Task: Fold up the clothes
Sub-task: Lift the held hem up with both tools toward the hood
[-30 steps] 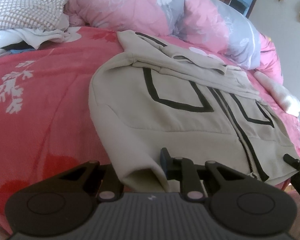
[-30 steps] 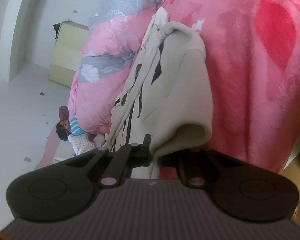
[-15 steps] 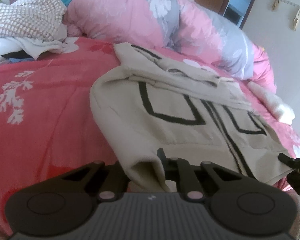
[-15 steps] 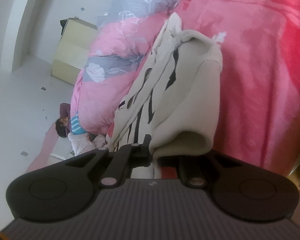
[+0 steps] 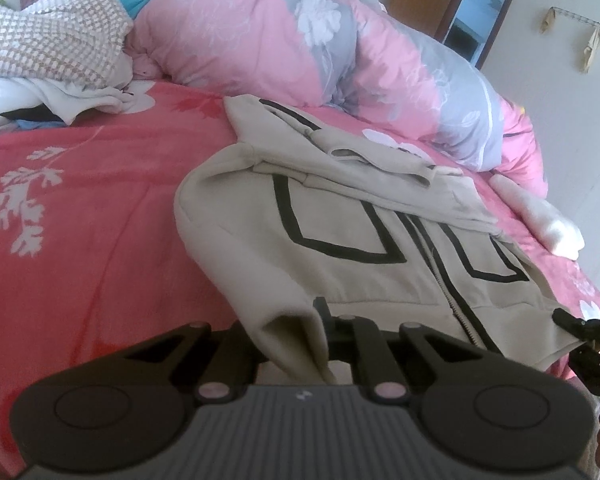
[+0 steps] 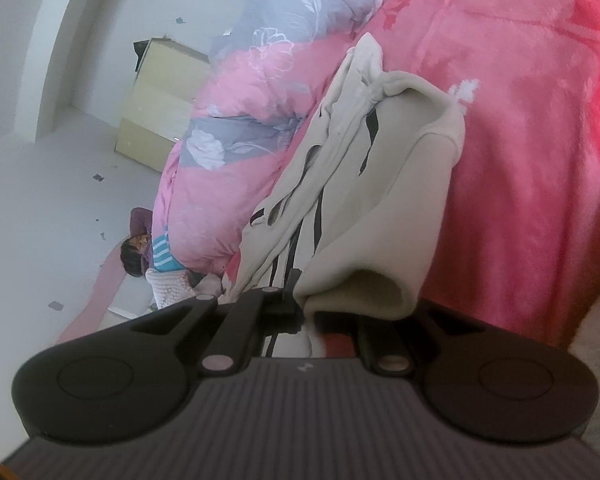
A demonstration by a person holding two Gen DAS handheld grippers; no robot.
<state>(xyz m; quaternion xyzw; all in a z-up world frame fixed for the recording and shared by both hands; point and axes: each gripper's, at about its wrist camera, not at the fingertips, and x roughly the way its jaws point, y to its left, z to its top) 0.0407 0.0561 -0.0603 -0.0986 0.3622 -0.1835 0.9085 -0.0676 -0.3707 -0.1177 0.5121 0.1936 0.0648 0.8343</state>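
Two corners of the beige hoodie are pinched, one by each gripper. The left gripper is clamped on the folded hem directly ahead of it, and the right gripper is clamped on the opposite hem corner. Beyond both grippers the hoodie is spread front-up on the red blanket. Farther ahead of the left gripper a pink quilt is bunched, with a heap of clothes up to its left.
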